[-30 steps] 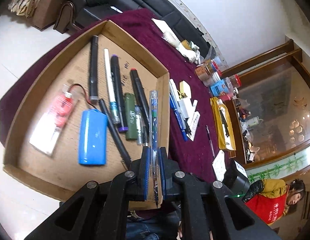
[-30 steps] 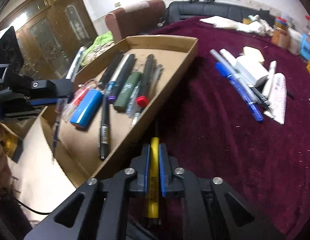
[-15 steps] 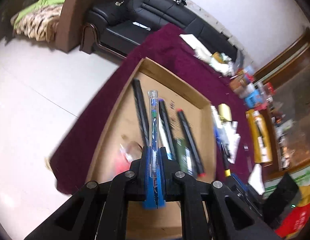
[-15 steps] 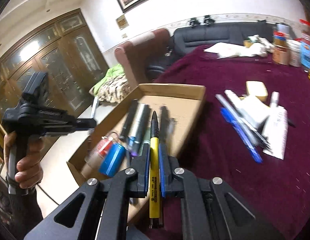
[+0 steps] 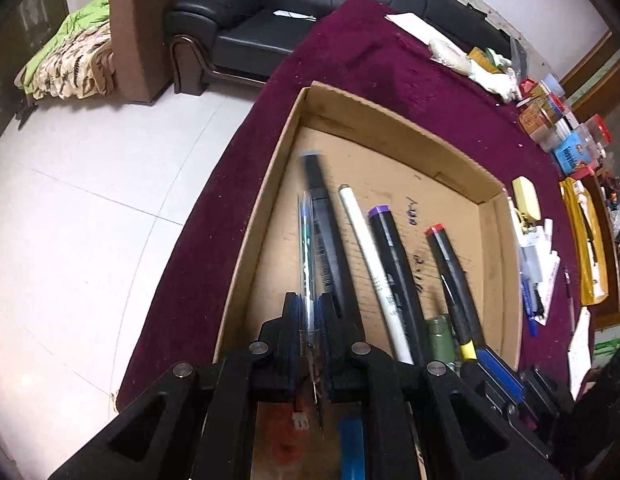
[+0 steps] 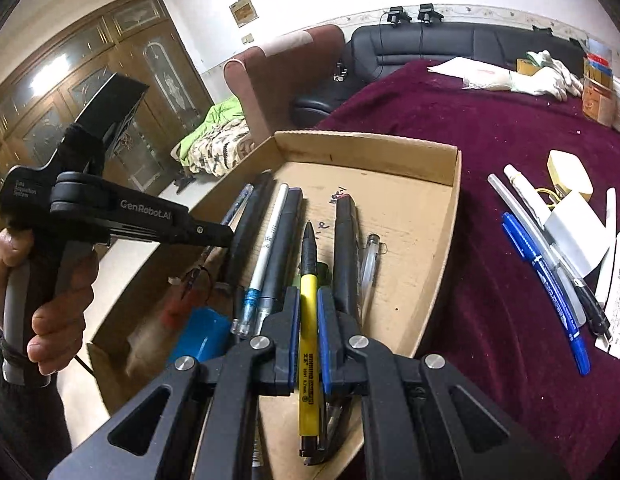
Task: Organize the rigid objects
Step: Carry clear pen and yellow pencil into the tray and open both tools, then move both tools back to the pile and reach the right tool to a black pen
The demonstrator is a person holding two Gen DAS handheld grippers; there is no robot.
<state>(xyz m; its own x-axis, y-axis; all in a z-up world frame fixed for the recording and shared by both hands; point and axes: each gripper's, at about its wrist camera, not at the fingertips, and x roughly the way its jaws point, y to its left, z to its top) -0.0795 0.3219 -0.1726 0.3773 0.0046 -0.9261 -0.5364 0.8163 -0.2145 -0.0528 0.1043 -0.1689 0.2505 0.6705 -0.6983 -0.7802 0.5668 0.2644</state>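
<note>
A clear pen (image 5: 308, 264) with a blue refill is clamped between the closed blue pads of the left gripper (image 5: 309, 320), at lower centre of the left wrist view. The pen points up the frame over the left part of the cardboard tray (image 5: 394, 128), just beside a long black marker (image 5: 326, 236) that lies in the tray. To the right of that marker, in the same tray, a white pen (image 5: 370, 256), a purple-capped marker (image 5: 394, 264) and a red-capped marker (image 5: 446, 260) are seen lying roughly parallel. Whether the clear pen touches the tray floor cannot be told.

In the right wrist view, a yellow pen (image 6: 309, 320) with a black tip is gripped between the closed pads of the right gripper (image 6: 309, 312), at lower centre of the frame. Its tip points up the frame over the middle of the tray (image 6: 450, 216), between a dark marker on its left and a black marker (image 6: 346, 256) on its right. A blue battery pack (image 6: 198, 332) is seen at the lower left of the tray.

At the left of this view the left gripper (image 6: 214, 236) is held by a hand (image 6: 50, 312) above the tray's left edge.

The tray rests on a maroon tablecloth (image 6: 490, 132). At the right of the frame, blue pens (image 6: 546, 280) and white items lie loose on the cloth, apart from the tray.
</note>
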